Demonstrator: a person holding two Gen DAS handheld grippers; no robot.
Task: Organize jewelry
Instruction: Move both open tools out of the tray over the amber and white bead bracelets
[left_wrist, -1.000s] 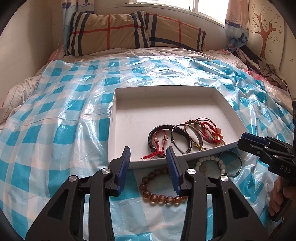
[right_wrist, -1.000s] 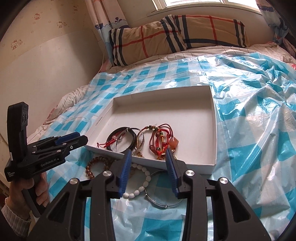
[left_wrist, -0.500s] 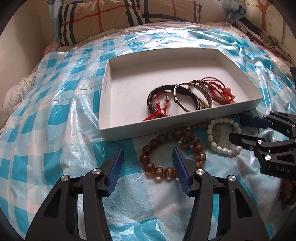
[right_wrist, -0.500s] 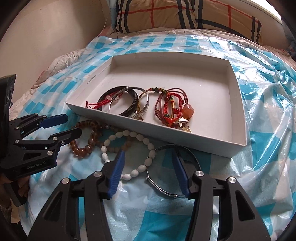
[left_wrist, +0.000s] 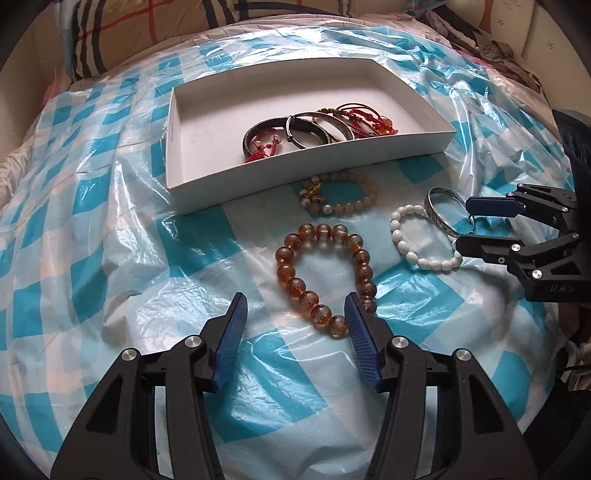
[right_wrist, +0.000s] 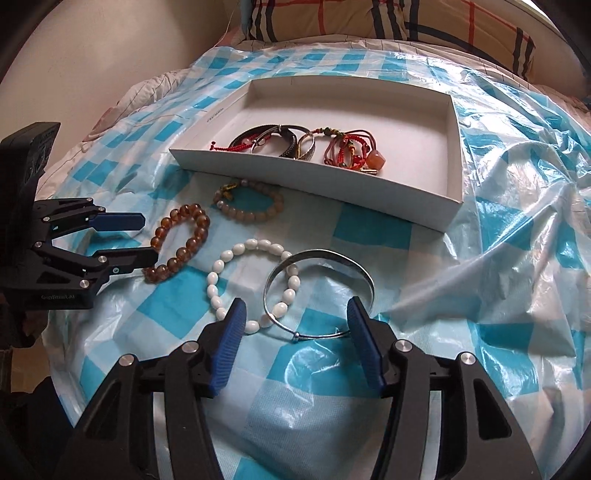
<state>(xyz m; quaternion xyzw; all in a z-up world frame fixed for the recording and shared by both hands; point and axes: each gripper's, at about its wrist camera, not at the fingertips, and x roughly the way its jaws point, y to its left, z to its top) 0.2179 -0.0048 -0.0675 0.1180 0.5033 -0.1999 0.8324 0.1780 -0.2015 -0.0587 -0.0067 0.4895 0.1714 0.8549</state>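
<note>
Amber bead bracelet (left_wrist: 327, 275) lying mid-frame between the spread fingers of the left gripper (left_wrist: 293, 317), silver bangle (right_wrist: 319, 293) overlapping white bead bracelet (right_wrist: 251, 284) before the equally spread right gripper (right_wrist: 295, 317), orange stone (right_wrist: 375, 161) in white tray (right_wrist: 417, 206) clear only from the right wrist

My left gripper (left_wrist: 293, 312) stands spread, the amber bead bracelet (left_wrist: 325, 273) partly between its fingers. My right gripper (right_wrist: 295, 317) stands spread over the silver bangle (right_wrist: 319, 291), which overlaps the white bead bracelet (right_wrist: 251, 288). The white box (right_wrist: 369, 192) walls off the far side; its left half lies bare. The tan bead bracelet (left_wrist: 338, 194) lies just before its wall.
</note>
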